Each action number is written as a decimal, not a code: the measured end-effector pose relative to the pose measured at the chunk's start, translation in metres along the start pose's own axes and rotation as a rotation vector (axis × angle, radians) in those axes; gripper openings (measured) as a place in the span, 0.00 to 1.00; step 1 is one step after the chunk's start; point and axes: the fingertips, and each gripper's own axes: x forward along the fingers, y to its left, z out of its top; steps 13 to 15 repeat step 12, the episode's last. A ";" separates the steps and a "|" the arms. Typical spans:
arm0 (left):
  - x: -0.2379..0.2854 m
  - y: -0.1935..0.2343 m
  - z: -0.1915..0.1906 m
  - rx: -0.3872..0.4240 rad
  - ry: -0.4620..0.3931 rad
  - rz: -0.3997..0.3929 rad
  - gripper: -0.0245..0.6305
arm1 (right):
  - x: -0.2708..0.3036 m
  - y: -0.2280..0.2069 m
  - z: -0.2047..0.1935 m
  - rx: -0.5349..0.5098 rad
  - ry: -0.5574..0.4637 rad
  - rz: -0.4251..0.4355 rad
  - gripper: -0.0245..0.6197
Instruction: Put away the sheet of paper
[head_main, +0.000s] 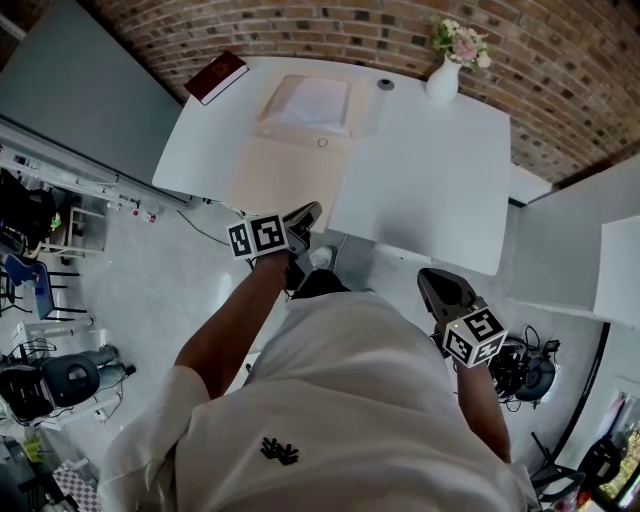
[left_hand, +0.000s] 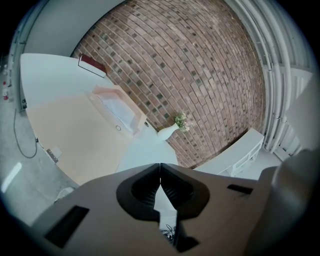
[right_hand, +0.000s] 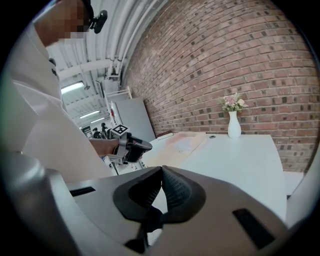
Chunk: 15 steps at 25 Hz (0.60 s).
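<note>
Head view looks down over my white shirt (head_main: 340, 400) to both tools. My left gripper (head_main: 306, 214) has its tip at the near edge of the white bench (head_main: 430, 170), by the near end of a tan pad (head_main: 285, 185). My right gripper (head_main: 433, 277) hangs short of the bench over the floor (head_main: 180, 270), well apart from the left one. Only from up here is the layout plain. The sheet of paper (head_main: 312, 103) lies white at the far end of the tan pad, near the brick wall (head_main: 330, 25), untouched and well away from both tools. A red book (head_main: 216, 76) lies at the far left corner, and a white vase (head_main: 443, 80) of flowers (head_main: 460, 42) stands towards the far right.

Left gripper view settles what the head view cannot: my left fingers (left_hand: 146, 186) are clenched tip to tip with nothing between them. It also takes in a low white cabinet (left_hand: 240, 155) beside the bench, against the wall.

Right gripper view shows my right fingers (right_hand: 176, 190) clenched the same way, also empty. It alone catches my left gripper from the side, held out on my bare forearm (right_hand: 102, 146) beside the bench edge. The paper there is only a pale patch on the pad, too faint to make out.
</note>
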 end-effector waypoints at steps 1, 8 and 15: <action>0.002 0.001 0.002 0.000 0.002 -0.002 0.07 | 0.001 -0.001 0.001 0.001 0.001 -0.005 0.08; 0.020 0.012 0.026 -0.004 0.020 -0.016 0.07 | 0.012 -0.011 0.010 0.015 0.016 -0.050 0.08; 0.033 0.017 0.048 -0.007 0.015 -0.025 0.07 | 0.023 -0.021 0.020 0.015 0.020 -0.073 0.08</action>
